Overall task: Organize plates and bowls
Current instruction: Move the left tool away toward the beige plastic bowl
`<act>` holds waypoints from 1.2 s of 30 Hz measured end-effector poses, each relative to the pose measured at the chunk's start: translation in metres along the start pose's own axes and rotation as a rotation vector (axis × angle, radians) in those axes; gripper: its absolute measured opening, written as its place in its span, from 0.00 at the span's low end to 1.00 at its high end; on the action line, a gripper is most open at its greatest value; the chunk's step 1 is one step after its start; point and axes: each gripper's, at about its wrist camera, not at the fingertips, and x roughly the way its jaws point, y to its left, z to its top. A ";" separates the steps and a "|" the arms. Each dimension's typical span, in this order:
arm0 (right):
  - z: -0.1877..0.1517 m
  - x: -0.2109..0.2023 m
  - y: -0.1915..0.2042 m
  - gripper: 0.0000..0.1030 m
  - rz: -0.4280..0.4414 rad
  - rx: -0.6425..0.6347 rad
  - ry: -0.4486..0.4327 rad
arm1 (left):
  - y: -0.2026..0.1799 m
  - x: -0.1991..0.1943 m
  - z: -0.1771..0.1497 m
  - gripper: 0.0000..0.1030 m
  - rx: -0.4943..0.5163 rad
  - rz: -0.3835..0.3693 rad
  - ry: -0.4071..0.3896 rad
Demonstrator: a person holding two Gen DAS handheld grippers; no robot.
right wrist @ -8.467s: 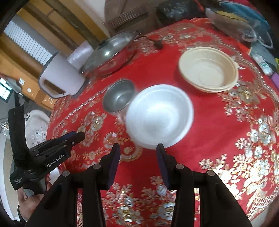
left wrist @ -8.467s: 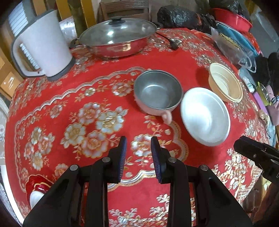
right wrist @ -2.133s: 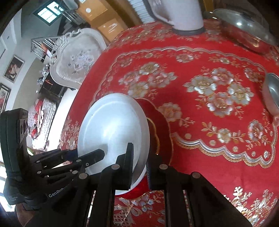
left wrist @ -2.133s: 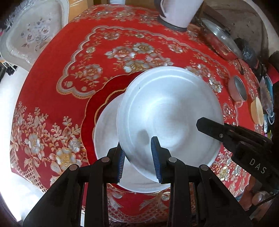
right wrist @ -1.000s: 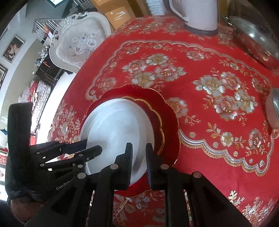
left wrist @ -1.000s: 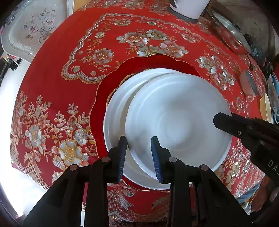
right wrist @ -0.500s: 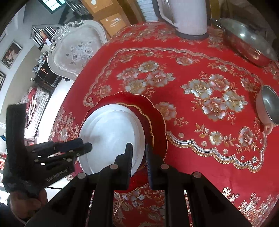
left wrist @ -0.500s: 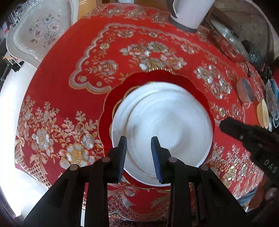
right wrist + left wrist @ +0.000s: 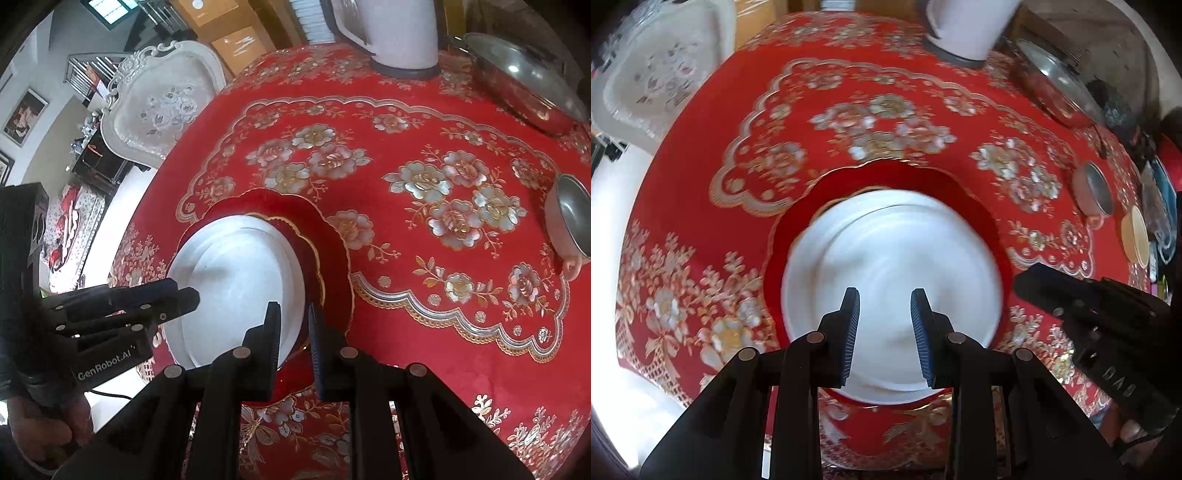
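— Left claw (image 9: 882,325) stands a little apart with nothing between its fingers; it hangs over the white plate (image 9: 890,291), whose near part lies just below and ahead of the tips.

— And the right claw (image 9: 293,328)?

— Its jaws have just been opening a touch. The plate's right rim sits in line with the narrow gap, but the pads look clear of it, so I'd call it let go.

— What's different from a couple of seconds back?

— Then both claws held that plate tilted in the air. Now it lies flat, nested in another white plate that sits on the red scalloped plate (image 9: 328,258). One piece stacked, I'd judge.

— What's left?

— Far to the right of the left claw, the metal bowl with the pink handle (image 9: 1095,190) and the cream bowl (image 9: 1136,236) sit on the worktop (image 9: 424,295), well apart from the stack. Probably next.

— Any writing?

— "GenRobot.AI" on the left claw's body, in the right wrist view. On the right claw, in the left wrist view, upside-down letters that look like "DAS".
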 end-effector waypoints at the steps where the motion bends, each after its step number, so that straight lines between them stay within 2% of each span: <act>1: -0.001 -0.001 -0.001 0.21 -0.005 0.002 -0.004 | -0.005 0.000 0.002 0.28 0.010 -0.004 0.000; 3: -0.002 -0.006 -0.008 0.25 -0.015 0.016 -0.022 | -0.017 0.000 0.006 0.28 0.035 -0.011 -0.005; 20: -0.016 -0.054 -0.109 0.32 -0.123 0.219 -0.107 | -0.143 0.015 0.033 0.28 0.280 -0.059 -0.022; 36: -0.056 -0.098 -0.215 0.33 -0.200 0.430 -0.157 | -0.274 0.043 0.039 0.28 0.476 -0.106 0.004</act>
